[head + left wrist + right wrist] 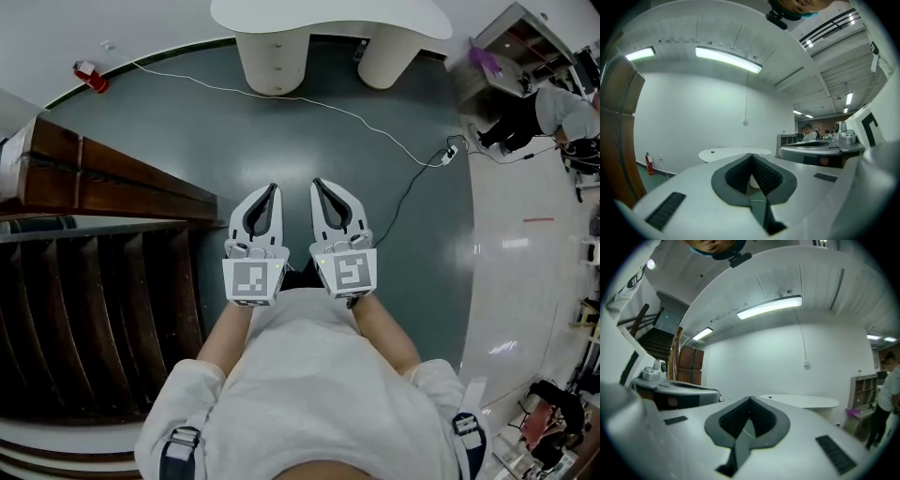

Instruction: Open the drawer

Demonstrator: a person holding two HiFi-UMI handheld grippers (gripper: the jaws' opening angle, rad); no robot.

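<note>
A: Drawer whereabouts?

B: Hard to say for sure. Likeliest in the rounded pedestal (275, 61) under the white table (281, 14), marked by small knob-like dots one above another. Too small to tell more.

A: And the grippers?

B: Left gripper (272, 190) and right gripper (319, 186) side by side, level, aimed at the white table and well short of it. Both with jaws pressed together, pinching nothing.

A: Where to take hold, then?

B: Probably at one knob. Spread one pair of jaws, close round the knob, pull straight away from the white table.

A: Heavy?

B: Likely light to moderate. Rigid, probably sliding on runners, perhaps sticky at the start. Small smooth knob, so possibly slippery under the pads. Calls for a square, firm pinch.

A: Anything in the way?

B: Only a thin white cable (309, 103) across the green floor (187, 141), between the grippers and the white table. Low, best stepped over.
</note>
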